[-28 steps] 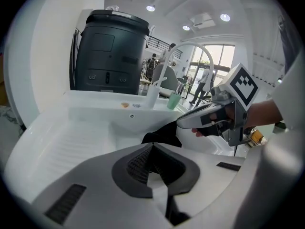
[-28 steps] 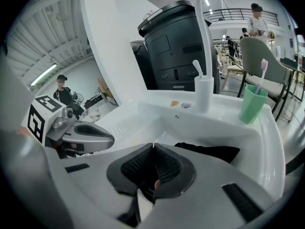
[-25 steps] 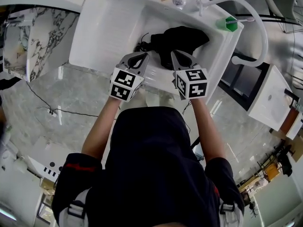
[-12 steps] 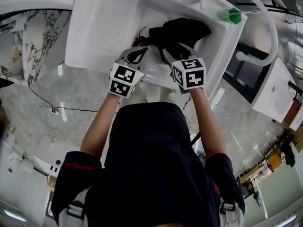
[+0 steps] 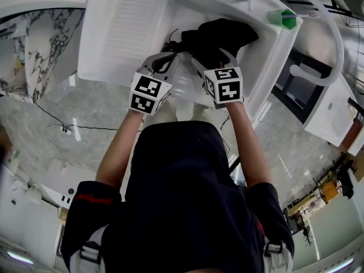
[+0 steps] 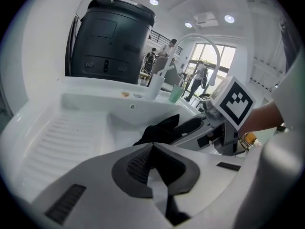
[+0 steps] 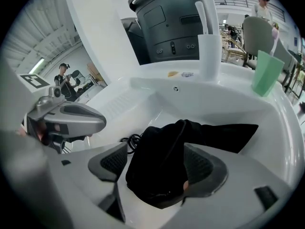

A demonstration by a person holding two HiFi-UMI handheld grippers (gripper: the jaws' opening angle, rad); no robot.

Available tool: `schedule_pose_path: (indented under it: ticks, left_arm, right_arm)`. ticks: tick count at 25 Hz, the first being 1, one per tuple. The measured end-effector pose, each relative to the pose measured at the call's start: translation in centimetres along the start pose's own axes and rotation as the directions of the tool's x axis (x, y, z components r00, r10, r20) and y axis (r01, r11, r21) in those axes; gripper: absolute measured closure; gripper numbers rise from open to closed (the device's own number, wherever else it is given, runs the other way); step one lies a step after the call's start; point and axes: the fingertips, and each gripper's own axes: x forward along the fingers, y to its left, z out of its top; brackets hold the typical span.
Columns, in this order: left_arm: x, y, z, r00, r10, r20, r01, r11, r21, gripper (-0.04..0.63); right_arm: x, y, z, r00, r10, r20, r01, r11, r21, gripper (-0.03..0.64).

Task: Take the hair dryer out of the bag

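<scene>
Compared with a second ago, we are holding the right gripper [image 7: 157, 168] lower, down in the white sink basin [image 5: 122, 33]. Its jaws have just been opening and are now standing wide. The bulky near end of the black bag [image 5: 222, 34] is lying between them, and the pads are not pressing on it. We are keeping the left gripper [image 6: 151, 149] where it was, over the basin's front rim, with its jaws closed on nothing.

The bag is lying on the basin floor. In the head view its long axis is running from the right gripper's jaws up and to the right, with the flatter end pointing toward the green cup [image 5: 282, 19]. A coiled black cord [image 7: 132, 141] is lying just left of the bag. The hair dryer itself is not showing.
</scene>
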Motion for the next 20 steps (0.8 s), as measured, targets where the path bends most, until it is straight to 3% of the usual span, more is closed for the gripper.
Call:
schedule_pose_path:
  ticks: [7, 14, 20]
  left_arm:
    - [0.1, 0.6, 0.0, 1.000, -0.004, 0.003, 0.004, 1.000, -0.013, 0.583]
    - [0.3, 1.1, -0.3, 1.000, -0.002, -0.015, 0.002, 1.000, -0.004, 0.583]
    - [0.5, 1.4, -0.7, 1.000, -0.005, -0.028, 0.005, 1.000, -0.002, 0.583]
  right_arm:
    - [1.3, 0.5, -0.9, 0.998, 0.011, -0.062, -0.011, 1.000, -0.004, 0.279]
    - [2.4, 0.6, -1.0, 0.992, -0.080, -0.097, 0.061, 0.981, -0.187, 0.279]
    - [3.1, 0.0, -1.4, 0.985, -0.125, -0.117, 0.095, 0.968, -0.230, 0.281]
